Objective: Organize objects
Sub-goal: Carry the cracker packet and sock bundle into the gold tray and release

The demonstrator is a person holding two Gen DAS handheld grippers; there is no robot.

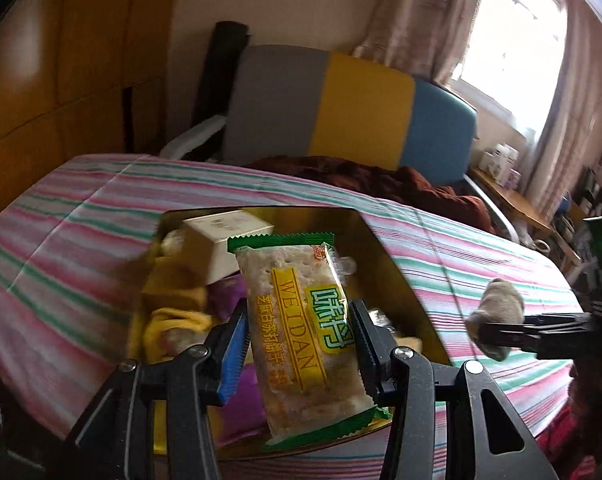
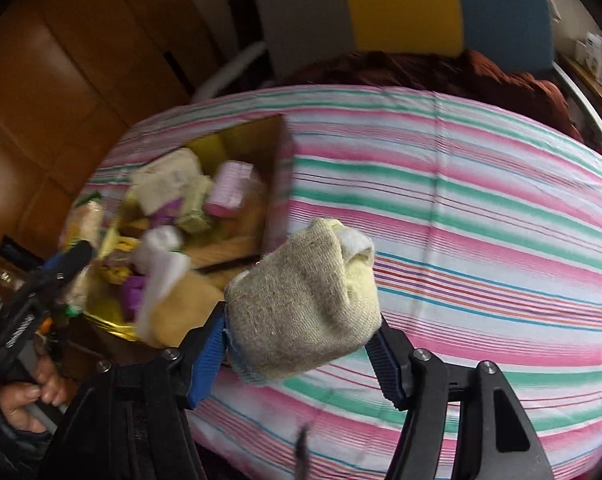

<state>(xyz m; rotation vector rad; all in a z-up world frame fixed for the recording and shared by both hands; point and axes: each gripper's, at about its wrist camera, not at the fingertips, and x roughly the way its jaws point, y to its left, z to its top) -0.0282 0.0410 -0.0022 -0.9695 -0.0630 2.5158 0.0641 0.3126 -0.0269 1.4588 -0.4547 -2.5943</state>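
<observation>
Landmark: an open box [image 1: 385, 264] with shiny gold inner walls, resting on a bed [image 1: 81, 216] covered by a sheet striped pink, green and white; places below are given relative to this box
Left gripper [image 1: 299, 338]: black frame with ridged pads, one blue; its fingers [image 1: 233, 348] are clamped on the long sides of a cracker packet [image 1: 301, 336]
Cracker packet: flat, oblong, glossy clear film with green zigzag ends and a yellow band reading WEIDAN; pale dimpled crackers show through; held tilted above the box's near half
Right gripper [image 2: 301, 354]: fingers [image 2: 207, 364] pressed onto a rolled sock [image 2: 305, 304]
Rolled sock: soft knitted ball, beige-grey with a pale yellow and white folded cuff; held above the striped sheet, to the right of the box and clear of it
Box contents: a white carton [image 1: 225, 240], yellow cloth [image 1: 173, 320], purple wrapping, a pink block [image 2: 231, 188]; blurred in the right wrist view
Behind the box: a headboard [image 1: 341, 108] in smooth grey, yellow and blue panels; rumpled dark red fabric [image 1: 381, 180]
</observation>
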